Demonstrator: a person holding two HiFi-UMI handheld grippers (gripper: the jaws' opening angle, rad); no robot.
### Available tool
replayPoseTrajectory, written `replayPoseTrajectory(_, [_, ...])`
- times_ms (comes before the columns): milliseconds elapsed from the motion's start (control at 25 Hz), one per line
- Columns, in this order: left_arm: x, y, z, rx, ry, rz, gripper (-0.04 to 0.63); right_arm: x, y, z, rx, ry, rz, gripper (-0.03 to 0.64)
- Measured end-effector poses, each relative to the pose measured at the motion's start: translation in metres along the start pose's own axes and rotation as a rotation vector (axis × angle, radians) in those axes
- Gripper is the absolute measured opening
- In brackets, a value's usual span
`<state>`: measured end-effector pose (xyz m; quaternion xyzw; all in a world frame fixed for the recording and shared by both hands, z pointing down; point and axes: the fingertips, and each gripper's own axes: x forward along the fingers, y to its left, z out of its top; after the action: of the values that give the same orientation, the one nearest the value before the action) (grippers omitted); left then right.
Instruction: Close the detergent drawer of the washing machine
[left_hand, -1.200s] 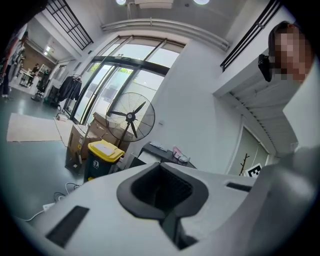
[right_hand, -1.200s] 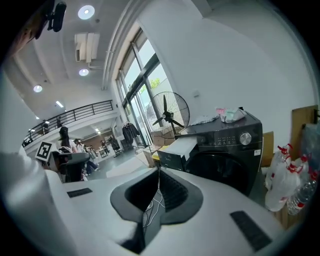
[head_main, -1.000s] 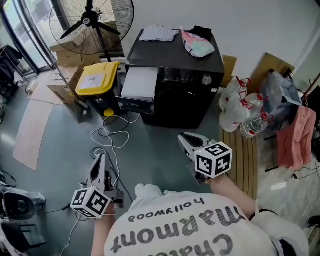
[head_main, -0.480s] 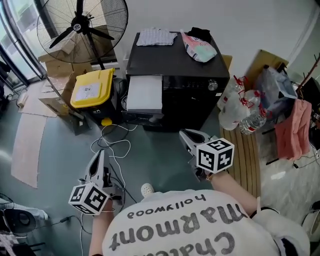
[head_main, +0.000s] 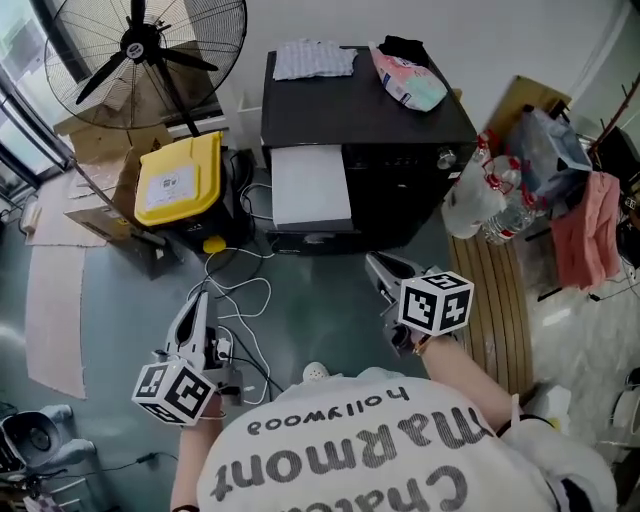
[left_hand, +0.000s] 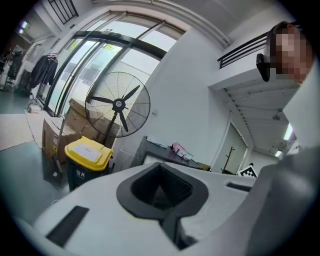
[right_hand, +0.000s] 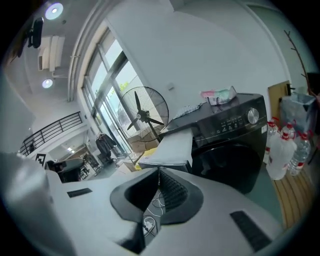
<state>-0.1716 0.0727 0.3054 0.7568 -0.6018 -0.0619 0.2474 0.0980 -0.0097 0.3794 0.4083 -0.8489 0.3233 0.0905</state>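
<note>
The black washing machine (head_main: 375, 115) stands against the far wall. Its pale detergent drawer (head_main: 311, 185) is pulled far out at the front left. My right gripper (head_main: 376, 263) is shut and empty, floating above the floor a short way in front of the machine, right of the drawer. In the right gripper view the drawer (right_hand: 171, 148) juts out just beyond the closed tips of the right gripper (right_hand: 159, 171). My left gripper (head_main: 196, 300) is also shut with nothing in it, lower left and well back from the machine. The left gripper view shows the machine (left_hand: 152, 148) far off beyond the left gripper (left_hand: 161, 167).
A yellow-lidded bin (head_main: 178, 178) and cardboard boxes sit left of the machine, with a large floor fan (head_main: 140, 50) behind. White cables (head_main: 238, 292) lie on the floor ahead of the left gripper. Water bottles (head_main: 482, 200) and a wooden slat board (head_main: 497, 300) stand right. Cloth (head_main: 315, 58) and a pouch (head_main: 410, 82) lie on top.
The person and both grippers have come closer to the machine, which now looks larger and more central. Both grippers stayed shut and empty.
</note>
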Motion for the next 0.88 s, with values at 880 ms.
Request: replayPoseTrajectory(880, [-0.002, 0.114, -0.045, -0.096, 0.117, 0.211, 0.008, 0.133, -0.030, -0.136, 0.298, 0.216, -0.002, 0.034])
